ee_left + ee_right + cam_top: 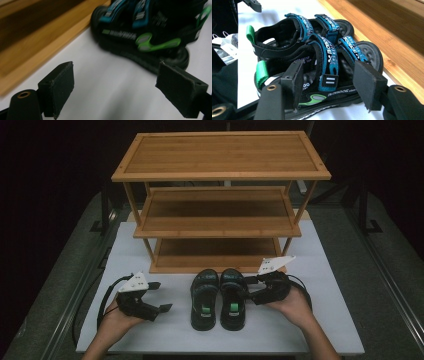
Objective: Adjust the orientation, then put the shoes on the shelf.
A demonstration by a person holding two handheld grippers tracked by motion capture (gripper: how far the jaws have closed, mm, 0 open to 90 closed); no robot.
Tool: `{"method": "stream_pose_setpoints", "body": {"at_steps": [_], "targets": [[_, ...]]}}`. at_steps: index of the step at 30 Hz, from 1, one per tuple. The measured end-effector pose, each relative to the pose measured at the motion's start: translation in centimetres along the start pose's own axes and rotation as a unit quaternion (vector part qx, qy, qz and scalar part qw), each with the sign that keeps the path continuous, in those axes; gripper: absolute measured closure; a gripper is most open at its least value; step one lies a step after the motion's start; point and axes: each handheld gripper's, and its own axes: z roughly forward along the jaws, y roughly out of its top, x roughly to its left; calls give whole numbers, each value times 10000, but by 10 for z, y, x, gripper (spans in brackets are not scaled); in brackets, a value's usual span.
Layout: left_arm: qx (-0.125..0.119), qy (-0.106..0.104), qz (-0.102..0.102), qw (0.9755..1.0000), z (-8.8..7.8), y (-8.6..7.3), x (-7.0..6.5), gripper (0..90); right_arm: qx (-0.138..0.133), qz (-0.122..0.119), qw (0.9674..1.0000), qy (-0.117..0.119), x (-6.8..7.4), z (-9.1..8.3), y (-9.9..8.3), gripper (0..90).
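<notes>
On the white surface [150, 330], just in front of the bottom tier of the wooden shoe rack [220, 215], a pair of black sandals [219, 297] with blue straps and green heel tabs sits side by side, toes toward the rack. The right tool [248, 286] is at the right sandal [332, 75], its jaws spread on either side of the blue strap near the outer edge; the pads do not look pressed onto anything, so nothing is pinched. The left tool [162, 296] hangs well to the left of the pair, jaws spread and empty, with the left sandal [145, 37] seen blurred beyond them.

The likely trouble is the grip. If the right tool closes on a soft strap alone, the sandal will probably hang and swing, and its sole could catch the rack's front rail on the way to a shelf. A bite too near the edge may slip off the webbing and drop the sandal back onto its partner. Since the two sandals touch or nearly touch, lifting one could drag or tip the other. The left tool, coming in from the left, could also push the near sandal sideways into the right one before either is secured. The low shelf opening leaves little room for a dangling shoe.
</notes>
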Motion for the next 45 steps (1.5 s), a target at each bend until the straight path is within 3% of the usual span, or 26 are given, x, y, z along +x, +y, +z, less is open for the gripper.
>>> {"method": "stream_pose_setpoints", "body": {"at_steps": [12,19,23,30,35,45], "targets": [[24,-427,336,9985,36,46,-6,157,-13,57,9999,88,-1,2,-2,412],[59,-660,451,9968,52,59,-8,276,-10,93,9998,200,0,3,-1,476],[169,-788,464,9957,61,57,-9,410,-34,114,9997,220,-1,7,0,511],[353,-907,514,9939,71,53,-9,600,186,84,9997,124,-2,21,-1,599],[326,-831,472,9949,71,53,-11,671,158,124,9997,105,-2,23,-1,671],[112,-476,454,9978,66,60,-12,705,-60,209,9998,-43,-4,18,7,690]]}}
